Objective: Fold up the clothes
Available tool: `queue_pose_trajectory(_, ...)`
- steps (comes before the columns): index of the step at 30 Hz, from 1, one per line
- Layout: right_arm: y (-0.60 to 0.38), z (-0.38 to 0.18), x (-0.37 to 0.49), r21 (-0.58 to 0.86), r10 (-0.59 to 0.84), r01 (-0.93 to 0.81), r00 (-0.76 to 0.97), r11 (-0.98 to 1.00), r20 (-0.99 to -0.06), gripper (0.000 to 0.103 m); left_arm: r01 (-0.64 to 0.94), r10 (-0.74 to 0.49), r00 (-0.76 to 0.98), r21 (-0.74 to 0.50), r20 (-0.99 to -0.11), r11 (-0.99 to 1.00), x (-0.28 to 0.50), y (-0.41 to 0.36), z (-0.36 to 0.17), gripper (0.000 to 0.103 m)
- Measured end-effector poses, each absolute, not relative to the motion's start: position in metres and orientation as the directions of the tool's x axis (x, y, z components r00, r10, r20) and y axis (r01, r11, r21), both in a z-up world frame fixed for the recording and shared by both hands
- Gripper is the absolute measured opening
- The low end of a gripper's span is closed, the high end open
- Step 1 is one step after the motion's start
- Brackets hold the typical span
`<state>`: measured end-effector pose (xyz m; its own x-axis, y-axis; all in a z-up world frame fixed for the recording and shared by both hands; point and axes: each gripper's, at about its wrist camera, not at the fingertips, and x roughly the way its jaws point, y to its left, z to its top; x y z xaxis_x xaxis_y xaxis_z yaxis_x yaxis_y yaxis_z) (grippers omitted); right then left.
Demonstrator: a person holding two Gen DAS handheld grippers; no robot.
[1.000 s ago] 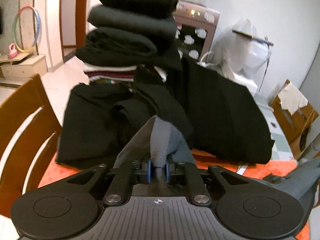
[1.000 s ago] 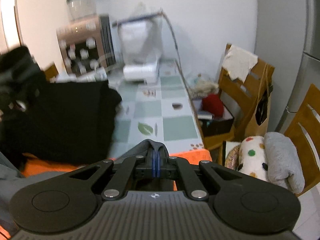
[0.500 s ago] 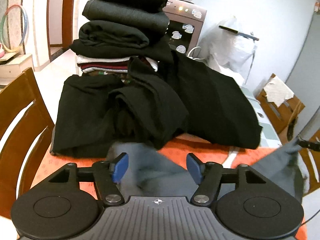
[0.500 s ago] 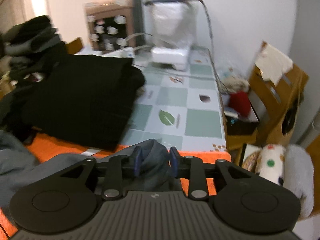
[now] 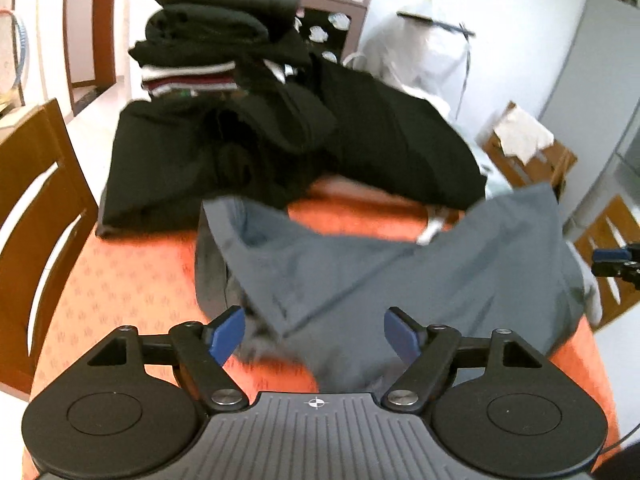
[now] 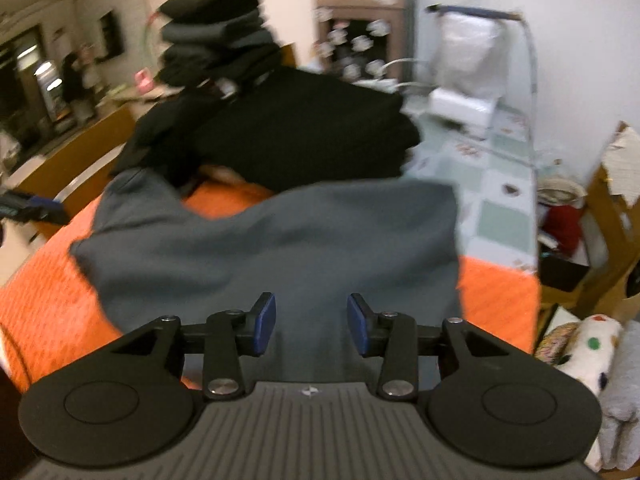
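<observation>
Both the left tongs (image 5: 314, 334) and the right tongs (image 6: 311, 323) are spread, pinching nothing. The rumpled grey cloth garment (image 5: 380, 276) lies on the orange-covered counter (image 5: 132, 280), just before the pile of black clothes (image 5: 280, 140).

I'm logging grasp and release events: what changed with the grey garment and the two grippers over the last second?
Both grippers let go. The left gripper and right gripper, each clamped on a bunched edge of the grey cloth garment a second ago, now have their fingers spread, and the garment lies loosely on the orange tablecloth. The tall stack of folded dark clothes and the black garments beside it stayed put.
</observation>
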<state>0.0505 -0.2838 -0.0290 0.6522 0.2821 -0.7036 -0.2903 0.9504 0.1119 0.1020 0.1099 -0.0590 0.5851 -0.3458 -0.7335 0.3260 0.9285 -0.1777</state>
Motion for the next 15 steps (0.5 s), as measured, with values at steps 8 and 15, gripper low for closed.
queue_pose_trajectory(8, -0.234, -0.065, 0.019, 0.025, 0.301, -0.422, 0.603, 0.906, -0.739, 0.045, 0.387, -0.345, 0.525, -0.143, -0.778, 0.911, 0.083, 0.108, -0.103, 0.078)
queue_pose_trajectory(15, -0.195, -0.089, 0.008, -0.175, 0.231, -0.530, 0.612, 0.829, -0.756, 0.052, 0.441, -0.351, 0.507, -0.113, -0.787, 0.891, 0.085, 0.095, -0.134, 0.069)
